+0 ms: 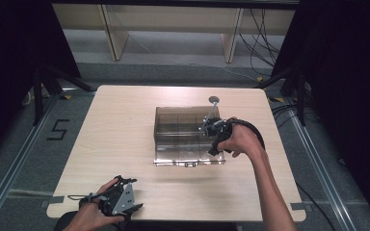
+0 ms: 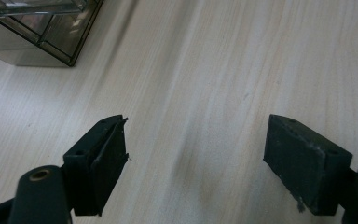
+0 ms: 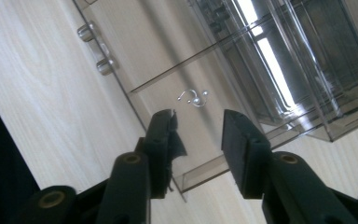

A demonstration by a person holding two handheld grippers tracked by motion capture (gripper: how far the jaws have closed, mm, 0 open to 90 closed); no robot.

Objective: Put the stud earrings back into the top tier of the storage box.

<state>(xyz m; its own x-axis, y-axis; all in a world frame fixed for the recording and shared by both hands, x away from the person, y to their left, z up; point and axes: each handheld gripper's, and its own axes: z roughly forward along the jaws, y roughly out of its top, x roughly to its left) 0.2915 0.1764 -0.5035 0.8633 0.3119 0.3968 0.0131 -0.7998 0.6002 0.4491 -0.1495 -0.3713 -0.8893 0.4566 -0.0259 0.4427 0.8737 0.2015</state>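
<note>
At about 7 o'clock on the bench [image 1: 125, 125], near its front edge, the left gripper [image 1: 120, 199] rests in the person's left hand [image 1: 94, 214]; in the left gripper view its jaws stand wide apart over bare wood with nothing between them, and a corner of the clear box [image 2: 37, 32] shows at 11 o'clock. Farther in, just right of the bench's middle, the clear box [image 1: 188, 137] sits with its drawer [image 1: 189, 156] pulled out toward 6 o'clock. The right hand [image 1: 238, 139] holds the right gripper [image 1: 209, 126] over the box's right side, at roughly 3 o'clock from the box's centre. In the right gripper view the right gripper [image 3: 198, 128] has its jaws partly apart, gripping nothing, above a drawer compartment where a small pearl earring [image 3: 193, 98] lies on the clear floor, just beyond the jaw tips at 12 o'clock. Two round drawer knobs [image 3: 95, 49] show at 10 o'clock. Beyond the box, at 1 o'clock on the bench, a small round disc [image 1: 214, 100] lies near the far edge
</note>
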